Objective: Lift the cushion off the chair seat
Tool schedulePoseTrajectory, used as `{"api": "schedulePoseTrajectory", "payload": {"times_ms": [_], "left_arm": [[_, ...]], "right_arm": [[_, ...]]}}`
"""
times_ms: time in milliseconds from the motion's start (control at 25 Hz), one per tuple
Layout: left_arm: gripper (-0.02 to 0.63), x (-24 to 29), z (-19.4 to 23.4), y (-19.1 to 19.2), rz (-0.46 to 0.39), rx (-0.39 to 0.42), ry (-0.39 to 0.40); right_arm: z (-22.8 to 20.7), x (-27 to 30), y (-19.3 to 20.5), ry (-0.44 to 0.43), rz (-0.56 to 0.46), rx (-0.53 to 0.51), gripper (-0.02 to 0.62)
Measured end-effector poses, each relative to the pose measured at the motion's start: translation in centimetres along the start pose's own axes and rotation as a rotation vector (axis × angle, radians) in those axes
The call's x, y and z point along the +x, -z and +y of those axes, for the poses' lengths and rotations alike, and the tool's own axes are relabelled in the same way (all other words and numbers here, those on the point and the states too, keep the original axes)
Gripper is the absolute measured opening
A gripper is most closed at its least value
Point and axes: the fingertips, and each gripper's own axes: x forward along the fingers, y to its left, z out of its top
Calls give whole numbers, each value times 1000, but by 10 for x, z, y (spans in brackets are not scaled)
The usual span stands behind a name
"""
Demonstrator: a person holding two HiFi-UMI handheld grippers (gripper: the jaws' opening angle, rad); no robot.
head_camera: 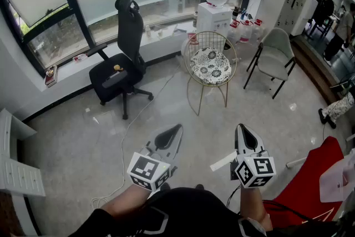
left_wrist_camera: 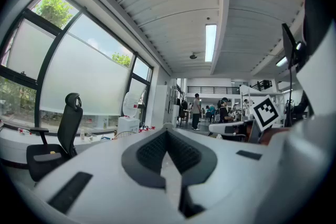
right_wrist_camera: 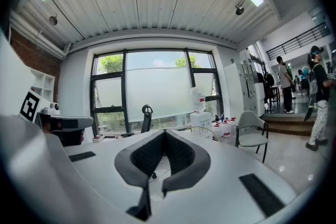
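Note:
A round white cushion with a black flower pattern [head_camera: 211,64] lies on the seat of a gold wire chair [head_camera: 195,44] near the window wall. My left gripper [head_camera: 176,129] and my right gripper [head_camera: 241,128] hang side by side near the bottom of the head view, well short of the chair, both shut and empty. In the left gripper view, the left gripper [left_wrist_camera: 167,131] has its jaws together, and the wire chair [left_wrist_camera: 124,134] peeks above them. In the right gripper view, the right gripper [right_wrist_camera: 165,135] is likewise shut, and the wire chair [right_wrist_camera: 202,131] shows just beyond it.
A black office chair [head_camera: 122,61] stands left of the wire chair. A grey folding chair [head_camera: 274,55] is to its right. A water dispenser [head_camera: 216,5] and bottles line the window wall. A white cable [head_camera: 130,127] runs across the floor. A red chair [head_camera: 308,183] is at my right.

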Motion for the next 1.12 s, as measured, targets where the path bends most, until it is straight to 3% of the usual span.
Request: {"api": "schedulePoseTrajectory", "payload": {"times_ms": [520, 680, 1120], "left_arm": [[8, 3, 11, -6, -12, -16, -23], [8, -3, 24, -10, -38, -13, -69], [8, -21, 68, -2, -53, -43, -63]], "right_arm": [[3, 1, -1, -3, -18, 28, 8], [10, 8, 1, -4, -18, 32, 8], [44, 18, 6, 30, -43, 37, 8]]}}
